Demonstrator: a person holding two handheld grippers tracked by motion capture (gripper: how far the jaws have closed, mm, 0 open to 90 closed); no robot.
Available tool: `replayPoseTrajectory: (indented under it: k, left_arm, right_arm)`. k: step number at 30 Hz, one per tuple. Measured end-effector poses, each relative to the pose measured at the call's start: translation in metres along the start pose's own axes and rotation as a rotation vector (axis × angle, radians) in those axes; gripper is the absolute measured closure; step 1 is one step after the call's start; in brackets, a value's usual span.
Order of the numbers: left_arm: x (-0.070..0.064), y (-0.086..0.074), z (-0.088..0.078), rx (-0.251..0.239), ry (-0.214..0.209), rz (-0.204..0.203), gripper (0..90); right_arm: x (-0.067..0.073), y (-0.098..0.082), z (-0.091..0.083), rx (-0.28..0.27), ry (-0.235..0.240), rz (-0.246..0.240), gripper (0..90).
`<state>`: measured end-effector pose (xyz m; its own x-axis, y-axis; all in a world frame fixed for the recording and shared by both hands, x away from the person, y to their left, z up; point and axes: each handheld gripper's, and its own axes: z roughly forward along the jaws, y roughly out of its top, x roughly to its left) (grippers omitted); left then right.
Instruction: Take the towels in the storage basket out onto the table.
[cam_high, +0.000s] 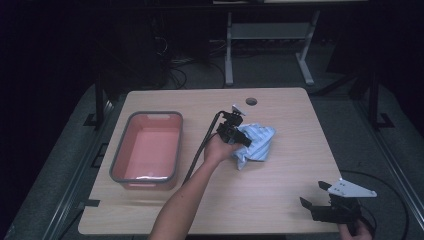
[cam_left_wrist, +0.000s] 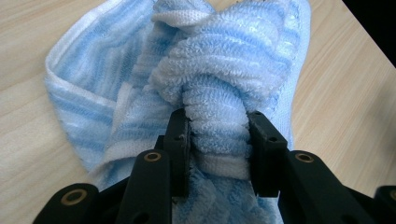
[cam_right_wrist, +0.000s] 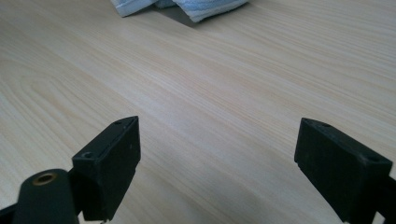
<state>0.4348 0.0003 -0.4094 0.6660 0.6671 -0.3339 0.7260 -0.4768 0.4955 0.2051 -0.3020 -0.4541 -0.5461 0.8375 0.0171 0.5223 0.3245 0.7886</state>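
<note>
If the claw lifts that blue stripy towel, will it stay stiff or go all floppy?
Probably floppy: the towel lies crumpled in soft folds, and the left claw pinches a thick fold that bunches between its pads. It likely won't slip much, since the fluffy loops look grippy. It won't roll; it should just sag and hang.

It looked like a lab: a pale wood surface (cam_high: 280, 200) stood on dark carpet, with loose cables (cam_high: 175, 75) and a metal-framed bench (cam_high: 265, 35) behind.
</note>
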Motion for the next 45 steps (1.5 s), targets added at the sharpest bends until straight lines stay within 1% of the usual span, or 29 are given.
replayPoseTrajectory:
  k: [2,4,9,16,19,24,25,26,27,29,30,32,35,36,38,41,42,44,45]
  left_arm:
    - [-0.001,-0.001,0.001,0.009,0.007,0.005,64.4]
    - [-0.003,-0.002,0.004,0.006,0.007,0.004,64.1]
    - [-0.004,-0.003,0.008,0.018,0.018,0.015,63.6]
    - [-0.007,-0.007,0.014,0.006,0.020,0.006,59.8]
    - [-0.007,-0.008,0.013,0.000,0.013,0.006,56.8]
    - [-0.009,-0.010,0.009,-0.024,0.009,0.003,50.8]
    - [-0.009,-0.010,0.008,-0.024,0.019,0.010,49.0]
    - [-0.010,-0.011,0.007,-0.034,0.026,0.008,46.1]
    - [-0.009,-0.011,0.006,-0.031,0.022,0.013,44.2]
    - [-0.009,-0.013,0.002,-0.064,0.004,-0.012,42.2]
    - [-0.009,-0.014,0.001,-0.070,-0.004,-0.018,40.5]
    - [-0.010,-0.016,-0.002,-0.080,-0.017,-0.016,39.2]
    - [-0.012,-0.020,-0.011,-0.113,-0.033,-0.014,35.9]
    - [-0.013,-0.021,-0.013,-0.115,-0.034,-0.004,35.2]
    - [-0.015,-0.025,-0.018,-0.130,-0.040,0.000,34.9]
    - [-0.018,-0.029,-0.024,-0.134,-0.037,0.016,34.9]
    - [-0.018,-0.030,-0.027,-0.142,-0.038,0.019,35.1]
    - [-0.018,-0.033,-0.031,-0.142,-0.047,0.020,35.9]
    - [-0.017,-0.034,-0.033,-0.144,-0.044,0.028,36.0]
  right_arm:
    - [0.001,0.000,0.000,0.001,0.000,0.000,13.8]
    - [0.001,0.000,0.001,0.001,0.000,-0.002,13.8]
    - [0.003,0.001,0.002,0.003,0.001,-0.007,13.8]
    - [0.003,0.001,0.002,-0.001,0.002,-0.011,13.8]
    - [0.004,0.001,0.002,-0.001,0.000,-0.013,13.8]
    - [0.006,0.002,0.003,0.000,-0.001,-0.017,13.8]
    - [0.006,0.002,0.003,0.003,0.000,-0.017,13.8]
    - [0.006,0.002,0.003,0.004,-0.002,-0.021,13.8]
    - [0.006,0.003,0.003,0.004,-0.003,-0.023,13.8]
    - [0.006,0.003,0.003,0.009,-0.005,-0.020,13.8]
    - [0.006,0.002,0.003,0.009,-0.006,-0.022,13.8]
    - [0.005,0.002,0.004,0.010,-0.010,-0.020,13.8]
    - [0.004,0.003,0.003,0.012,-0.018,-0.020,13.8]
    - [0.005,0.003,0.002,0.012,-0.022,-0.020,13.8]
    - [0.005,0.003,0.002,0.012,-0.023,-0.022,13.8]
    - [0.006,0.002,0.004,0.020,-0.021,-0.023,13.8]
    - [0.006,0.003,0.004,0.024,-0.021,-0.024,13.8]
    - [0.006,0.004,0.005,0.022,-0.021,-0.031,13.8]
    - [0.006,0.004,0.005,0.023,-0.021,-0.029,13.8]
